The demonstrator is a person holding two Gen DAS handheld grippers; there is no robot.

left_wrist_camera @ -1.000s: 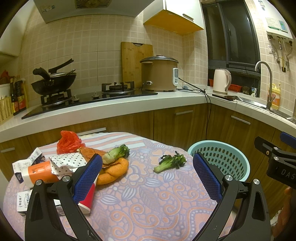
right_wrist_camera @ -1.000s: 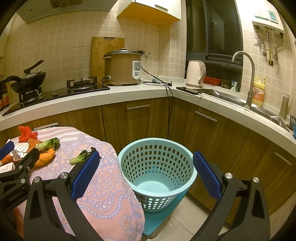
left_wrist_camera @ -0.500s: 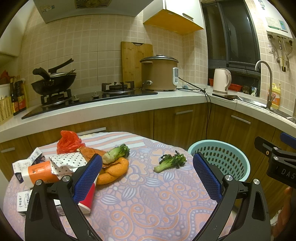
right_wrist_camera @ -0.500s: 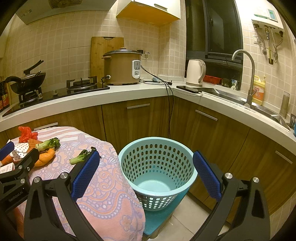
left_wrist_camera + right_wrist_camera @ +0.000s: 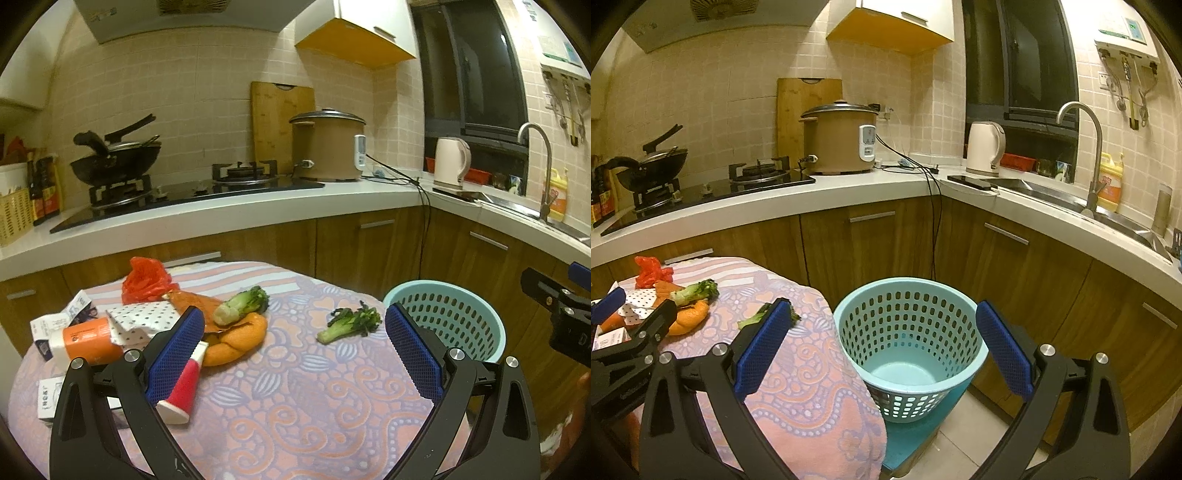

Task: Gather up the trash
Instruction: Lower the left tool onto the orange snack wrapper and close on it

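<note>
Trash lies on a table under a pink patterned cloth (image 5: 303,406): a red plastic bag (image 5: 146,278), a dotted paper (image 5: 140,319), an orange-and-white container (image 5: 86,339), a red-and-white tube (image 5: 181,387), orange peel (image 5: 240,338), a green stalk (image 5: 242,304) on it, and a second green stalk (image 5: 349,323) alone to the right. A light blue perforated basket (image 5: 908,343) stands on a blue stool beside the table, with nothing inside. My left gripper (image 5: 293,349) hovers open over the cloth. My right gripper (image 5: 882,349) is open above the basket.
A kitchen counter (image 5: 221,214) curves behind the table with a wok (image 5: 114,162), a gas hob, a rice cooker (image 5: 327,146), a kettle (image 5: 450,160) and a sink with a tap (image 5: 1082,155). White cartons (image 5: 48,398) lie at the table's left edge. A cable hangs down the cabinets.
</note>
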